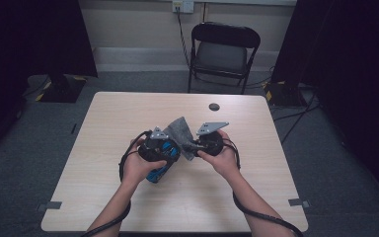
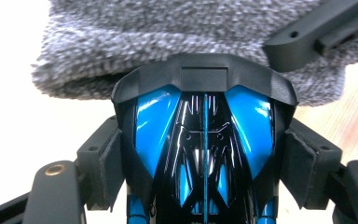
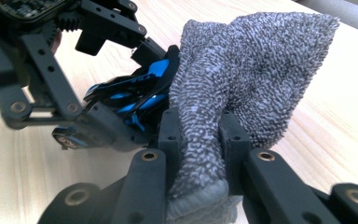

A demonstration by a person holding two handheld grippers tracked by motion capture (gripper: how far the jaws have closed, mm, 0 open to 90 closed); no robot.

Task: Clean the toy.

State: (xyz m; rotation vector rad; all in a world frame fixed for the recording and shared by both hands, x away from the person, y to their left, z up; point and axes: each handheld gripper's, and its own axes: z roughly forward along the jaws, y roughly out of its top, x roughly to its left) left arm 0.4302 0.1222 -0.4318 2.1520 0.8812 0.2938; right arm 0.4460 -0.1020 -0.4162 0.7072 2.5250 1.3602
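Glossy blue-and-black toy car (image 2: 204, 144), nose pressed into grey fluffy cloth (image 3: 242, 84), clamped by its sides above the bench. Cloth bunched, pinched at one end, upper part flaring loose.

The grey cloth (image 2: 168, 42) runs off the left gripper view at twelve o'clock, blurred; the blue-and-black toy car (image 2: 204, 154) is cut off at six o'clock.

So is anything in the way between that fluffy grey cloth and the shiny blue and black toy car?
Nothing visible: the right hand-held gripper pinches the fluffy grey cloth right against the glossy blue and black toy car, clamped in the left hand-held gripper.
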